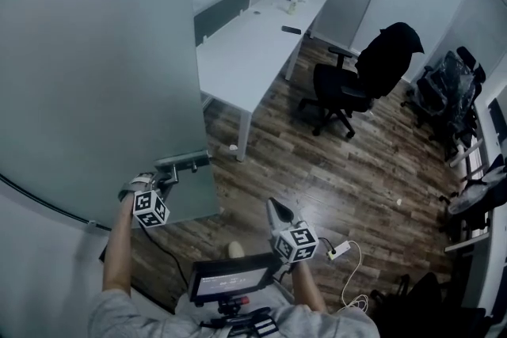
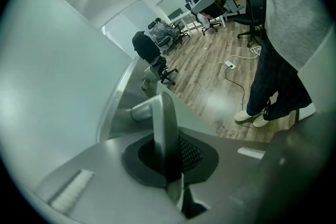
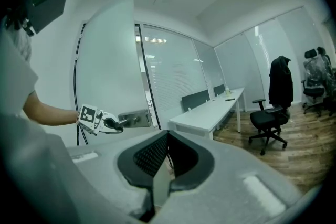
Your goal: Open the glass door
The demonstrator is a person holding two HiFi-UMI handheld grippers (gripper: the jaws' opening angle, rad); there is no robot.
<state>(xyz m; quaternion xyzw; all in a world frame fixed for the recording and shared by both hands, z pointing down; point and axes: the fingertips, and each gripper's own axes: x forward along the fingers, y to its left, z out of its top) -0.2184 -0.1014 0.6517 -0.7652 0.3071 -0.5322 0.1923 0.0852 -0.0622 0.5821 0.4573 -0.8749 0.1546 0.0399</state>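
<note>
The frosted glass door (image 1: 95, 75) stands partly swung open at the left, its free edge toward the room. A metal lever handle (image 1: 184, 163) sticks out from the lock plate near that edge. My left gripper (image 1: 162, 182) is shut on the handle. In the left gripper view the lever (image 2: 160, 123) runs upright between the pads. My right gripper (image 1: 279, 211) hangs free over the wooden floor, jaws shut with nothing in them. The right gripper view shows the left gripper (image 3: 107, 123) on the handle (image 3: 134, 119) and the door (image 3: 107, 55).
Past the door a long white desk (image 1: 253, 43) runs along the partition. A black office chair (image 1: 364, 83) with a jacket stands on the wood floor, more chairs (image 1: 455, 83) at the right. A power strip with cable (image 1: 341, 251) lies near my feet.
</note>
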